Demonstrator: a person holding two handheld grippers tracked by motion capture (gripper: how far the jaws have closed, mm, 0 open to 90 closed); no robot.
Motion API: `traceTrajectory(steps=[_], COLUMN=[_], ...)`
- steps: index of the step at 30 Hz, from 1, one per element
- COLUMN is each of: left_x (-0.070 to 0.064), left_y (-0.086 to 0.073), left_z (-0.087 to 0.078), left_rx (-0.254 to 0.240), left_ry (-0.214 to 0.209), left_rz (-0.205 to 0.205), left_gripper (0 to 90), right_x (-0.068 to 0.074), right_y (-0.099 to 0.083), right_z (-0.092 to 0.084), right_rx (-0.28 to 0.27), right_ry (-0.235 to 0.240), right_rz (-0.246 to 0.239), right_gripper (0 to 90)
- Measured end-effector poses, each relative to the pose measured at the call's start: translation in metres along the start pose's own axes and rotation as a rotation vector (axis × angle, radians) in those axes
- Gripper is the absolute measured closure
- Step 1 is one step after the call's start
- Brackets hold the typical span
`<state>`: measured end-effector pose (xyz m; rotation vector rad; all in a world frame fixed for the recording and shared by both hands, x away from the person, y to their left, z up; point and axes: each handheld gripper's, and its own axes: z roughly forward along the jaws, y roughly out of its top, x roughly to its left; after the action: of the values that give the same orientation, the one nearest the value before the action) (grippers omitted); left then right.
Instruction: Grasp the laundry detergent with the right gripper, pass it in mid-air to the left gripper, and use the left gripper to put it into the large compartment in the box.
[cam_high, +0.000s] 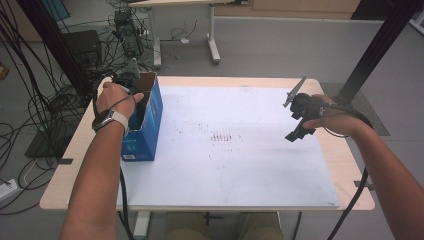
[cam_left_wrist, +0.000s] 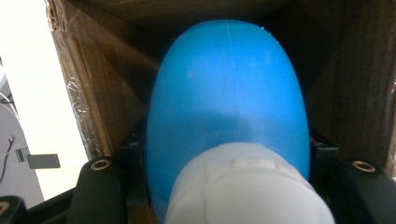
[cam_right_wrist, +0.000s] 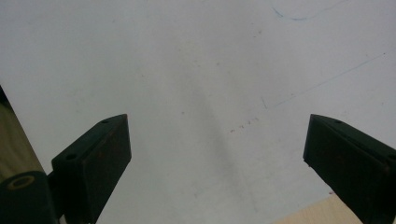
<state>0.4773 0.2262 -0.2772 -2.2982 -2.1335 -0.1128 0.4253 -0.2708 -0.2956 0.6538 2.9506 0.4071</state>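
Blue-and-white object (cam_left_wrist: 229, 116): clamped in left tool (cam_high: 131, 92), inside cardboard box (cam_high: 150, 117) at surface's (cam_high: 250, 170) left edge. Right tool (cam_right_wrist: 217, 154): jaws wide apart, empty, above white surface, well apart from box

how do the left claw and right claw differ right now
The left claw reaches down into the blue cardboard box; the right claw hovers over the bare white board. The left is shut on a blue object with a white end; the right stands wide open, holding nothing. Both are black and hand-held.
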Motion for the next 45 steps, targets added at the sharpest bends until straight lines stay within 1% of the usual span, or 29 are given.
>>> traceTrajectory(steps=[16,28,45], left_x=[-0.0002,0.0002,0.0012], left_y=[0.0003,0.0002,0.0001], left_z=[0.0,0.0002,0.0004], left_rx=[0.008,0.005,0.003], left_ry=[0.001,0.0,-0.003], left_rz=[0.002,0.003,0.0], left_gripper=[37.5,37.4,37.4], right_x=[0.0004,0.0014,0.0013], right_y=[-0.0007,-0.0018,-0.002], right_z=[-0.0002,-0.0024,-0.0002], right_rx=[0.004,0.008,0.006], right_ry=[0.0,-0.003,-0.001], right_rz=[-0.001,0.001,0.002], right_gripper=[7.5,7.6,7.5])
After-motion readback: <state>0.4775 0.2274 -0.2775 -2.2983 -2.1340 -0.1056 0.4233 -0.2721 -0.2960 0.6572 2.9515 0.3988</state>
